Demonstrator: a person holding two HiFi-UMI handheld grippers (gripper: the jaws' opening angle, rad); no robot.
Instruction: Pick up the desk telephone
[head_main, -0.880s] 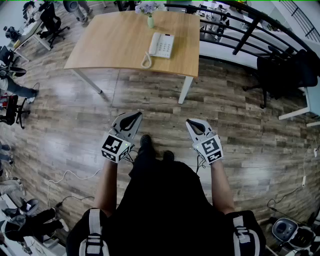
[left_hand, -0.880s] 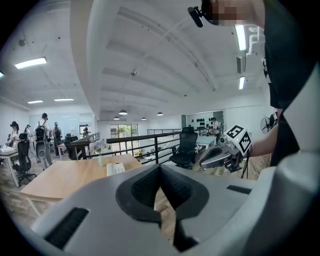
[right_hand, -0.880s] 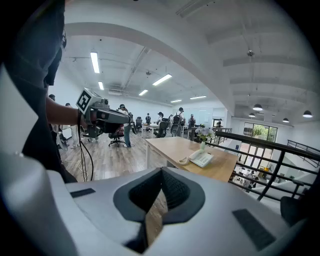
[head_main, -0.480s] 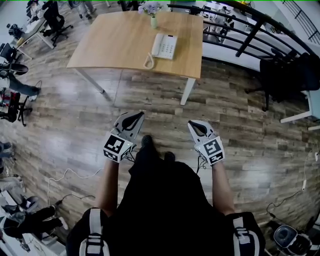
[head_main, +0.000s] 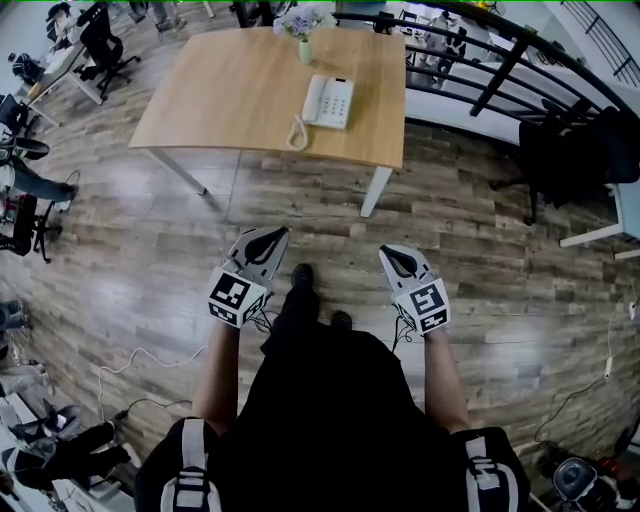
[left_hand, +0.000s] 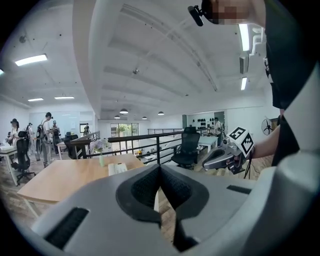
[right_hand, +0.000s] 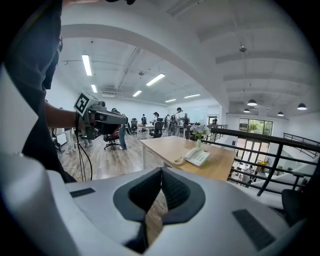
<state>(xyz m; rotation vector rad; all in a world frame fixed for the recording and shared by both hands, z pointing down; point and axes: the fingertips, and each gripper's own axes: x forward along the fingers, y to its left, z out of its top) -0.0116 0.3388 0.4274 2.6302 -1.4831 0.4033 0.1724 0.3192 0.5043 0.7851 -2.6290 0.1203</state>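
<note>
Toward the table's (head_main: 220, 100) right edge sits the telephone (head_main: 328, 102).

Open-plan office here: a wide wooden desk (head_main: 230, 100) carries a desk telephone (head_main: 328, 102), a black swivel chair (left_hand: 189, 147) sits beyond the black railing (left_hand: 158, 150), people (left_hand: 47, 131) stand among more desks, and strip lights (right_hand: 86, 65) run overhead.

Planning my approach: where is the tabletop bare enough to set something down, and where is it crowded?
The table is bare over its left part in the head view, from its edge to the telephone, and in a narrow strip right of it. Crowded: around the flower vase and the cord.
</note>
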